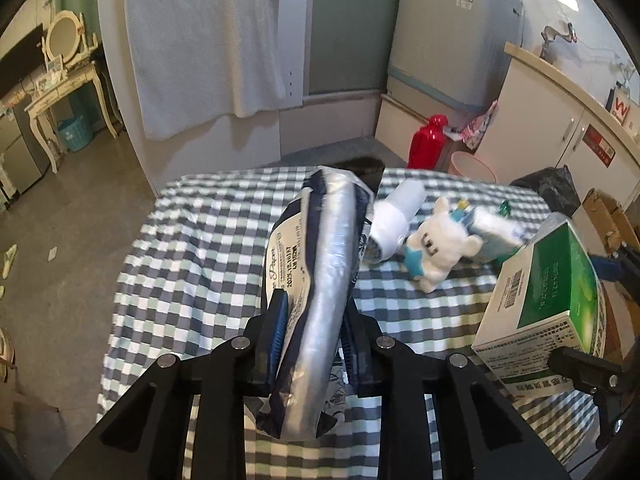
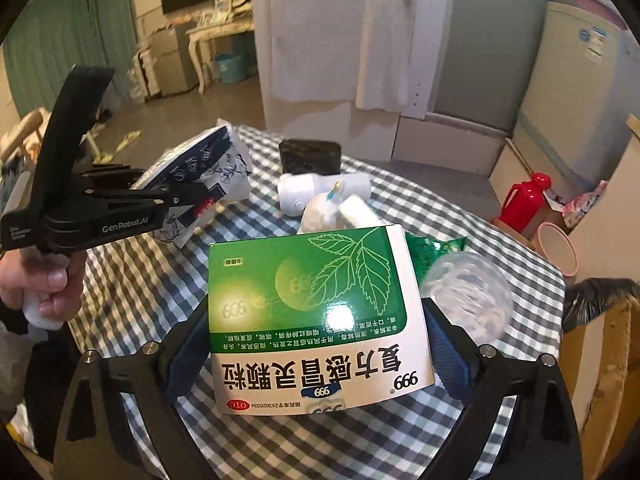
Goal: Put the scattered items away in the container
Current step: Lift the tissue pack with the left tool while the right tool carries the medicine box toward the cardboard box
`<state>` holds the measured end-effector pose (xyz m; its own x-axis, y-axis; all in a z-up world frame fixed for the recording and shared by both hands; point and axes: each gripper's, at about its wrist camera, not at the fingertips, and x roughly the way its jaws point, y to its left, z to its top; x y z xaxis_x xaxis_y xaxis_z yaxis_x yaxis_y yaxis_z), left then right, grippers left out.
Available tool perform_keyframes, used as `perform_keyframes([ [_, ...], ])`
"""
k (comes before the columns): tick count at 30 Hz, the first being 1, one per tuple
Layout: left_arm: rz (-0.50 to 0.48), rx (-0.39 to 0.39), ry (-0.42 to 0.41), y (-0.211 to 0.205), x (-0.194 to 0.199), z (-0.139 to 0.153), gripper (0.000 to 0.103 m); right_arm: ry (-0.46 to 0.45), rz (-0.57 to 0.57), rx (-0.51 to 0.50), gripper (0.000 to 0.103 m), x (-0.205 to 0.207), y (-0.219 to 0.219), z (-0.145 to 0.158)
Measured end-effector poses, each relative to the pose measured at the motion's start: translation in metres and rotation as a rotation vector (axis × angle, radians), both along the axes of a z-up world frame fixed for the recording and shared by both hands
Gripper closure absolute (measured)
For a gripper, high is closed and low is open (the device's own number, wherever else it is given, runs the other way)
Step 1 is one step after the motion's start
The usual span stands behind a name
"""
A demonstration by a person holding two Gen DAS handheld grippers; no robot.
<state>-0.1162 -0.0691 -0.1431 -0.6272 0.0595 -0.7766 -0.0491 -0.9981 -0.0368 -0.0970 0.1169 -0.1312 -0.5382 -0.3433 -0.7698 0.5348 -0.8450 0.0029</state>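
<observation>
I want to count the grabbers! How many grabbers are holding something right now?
2. The left gripper has its jaws shut on the tissue pack above the checkered table. The right gripper has its jaws shut on the green medicine box.

Plush toy (image 2: 320, 210) mostly hidden behind medicine box (image 2: 316, 320); container unidentifiable.

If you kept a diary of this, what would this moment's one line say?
left gripper: shut on tissue pack | right gripper: shut on green medicine box | both lifted over checkered table | container: not seen
</observation>
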Motion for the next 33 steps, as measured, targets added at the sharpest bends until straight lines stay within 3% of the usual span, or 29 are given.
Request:
perform_keyframes([
  [19, -0.005, -0.004, 0.222, 0.064, 0.070, 0.108, 0.077, 0.215, -0.166, -0.163, 0.008, 0.072, 0.075, 0.077],
  [33, -0.147, 0.049, 0.283, 0.152, 0.095, 0.145, 0.077, 0.363, -0.365, -0.157, 0.008, 0.128, 0.160, 0.123],
])
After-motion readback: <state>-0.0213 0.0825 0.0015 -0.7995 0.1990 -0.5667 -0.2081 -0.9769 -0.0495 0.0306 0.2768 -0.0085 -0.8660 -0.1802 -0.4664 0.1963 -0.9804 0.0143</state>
